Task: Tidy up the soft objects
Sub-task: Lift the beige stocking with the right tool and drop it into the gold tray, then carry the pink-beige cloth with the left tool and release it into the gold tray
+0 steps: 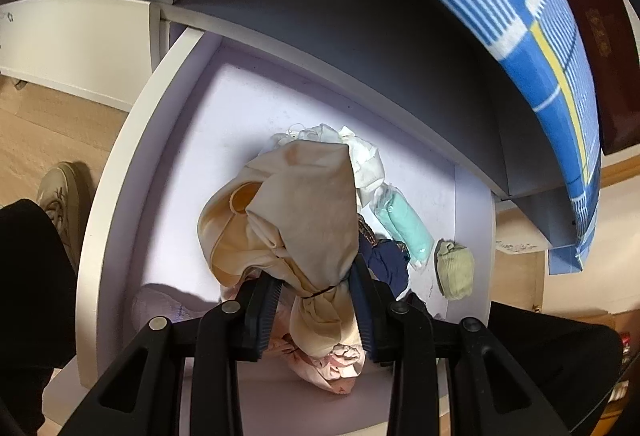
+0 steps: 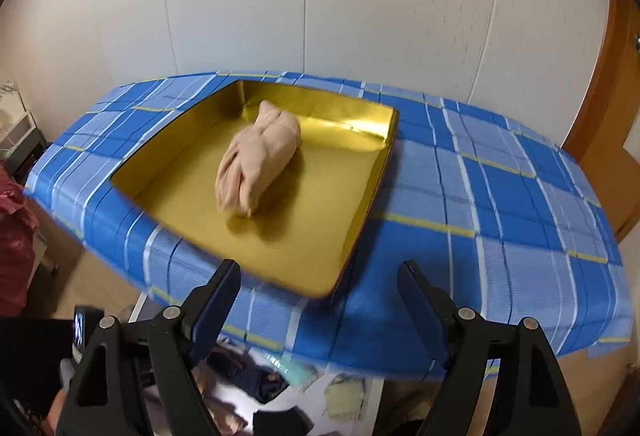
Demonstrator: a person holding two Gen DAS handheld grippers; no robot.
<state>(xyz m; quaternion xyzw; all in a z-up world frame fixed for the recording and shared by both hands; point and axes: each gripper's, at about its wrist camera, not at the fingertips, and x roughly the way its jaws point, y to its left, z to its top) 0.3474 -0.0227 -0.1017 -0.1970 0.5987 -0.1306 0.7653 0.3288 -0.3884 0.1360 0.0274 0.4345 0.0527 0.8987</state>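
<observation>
Over the drawer (image 1: pixel 120 171) — left claw (image 1: pixel 316 300) clamps beige cloth (image 1: pixel 304 203) (no readable writing); right claw (image 2: pixel 320 284) gapes.

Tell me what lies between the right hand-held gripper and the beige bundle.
In the right wrist view, only bare gold tray floor separates the right hand-held gripper from the beige bundle.

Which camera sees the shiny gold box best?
The right wrist view. It looks down into the gold box, open on the blue plaid cloth, with a beige fabric bundle inside. The left wrist view shows only the cloth's hanging edge, not the box.
</observation>
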